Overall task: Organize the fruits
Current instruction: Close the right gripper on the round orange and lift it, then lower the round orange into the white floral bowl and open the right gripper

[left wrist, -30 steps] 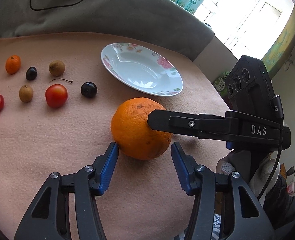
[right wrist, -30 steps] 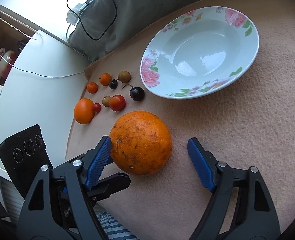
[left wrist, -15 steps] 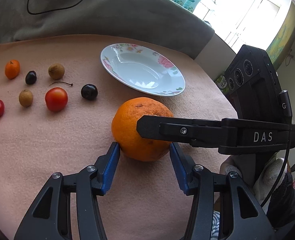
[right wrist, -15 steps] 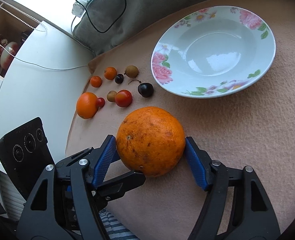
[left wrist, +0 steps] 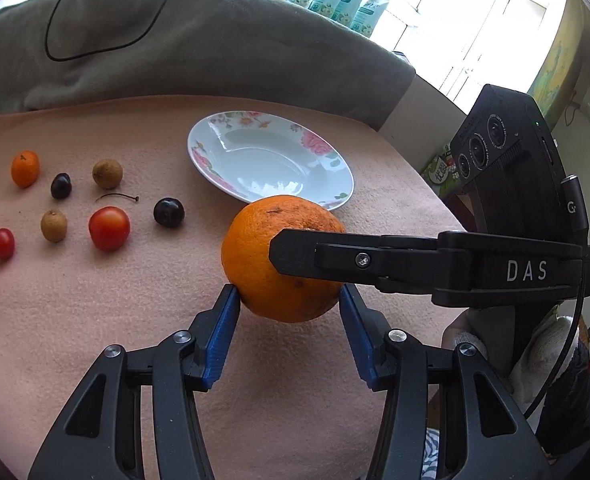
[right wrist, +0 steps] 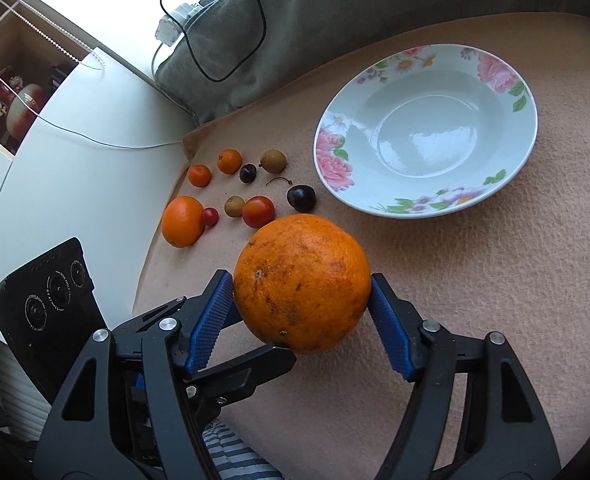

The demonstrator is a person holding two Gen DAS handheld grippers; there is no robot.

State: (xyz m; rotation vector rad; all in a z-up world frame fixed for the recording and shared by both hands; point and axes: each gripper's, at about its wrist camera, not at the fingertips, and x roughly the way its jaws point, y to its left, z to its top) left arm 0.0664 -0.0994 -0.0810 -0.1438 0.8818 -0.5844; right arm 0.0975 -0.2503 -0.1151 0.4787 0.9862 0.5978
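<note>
A large orange (left wrist: 263, 256) (right wrist: 301, 282) is held just above the peach cloth. My right gripper (right wrist: 302, 304) is shut on it, blue pads on both sides; its black finger (left wrist: 375, 258) crosses the left wrist view. My left gripper (left wrist: 289, 308) also has its blue pads against the orange's sides, so it looks shut on it too. A white floral bowl (left wrist: 335, 172) (right wrist: 515, 132) sits empty just beyond the orange.
Small fruits lie on the cloth to the left: a red tomato (left wrist: 109, 228), dark cherries (left wrist: 169, 212), brown longans (left wrist: 107, 174), small tangerines (left wrist: 25, 168), a smaller orange (right wrist: 183, 221). A grey cushion (left wrist: 175, 40) with a black cable lies behind. A white cabinet (right wrist: 75, 152) borders the cloth.
Both grippers have closed onto the large orange from open, and the orange has risen slightly off the cloth.
</note>
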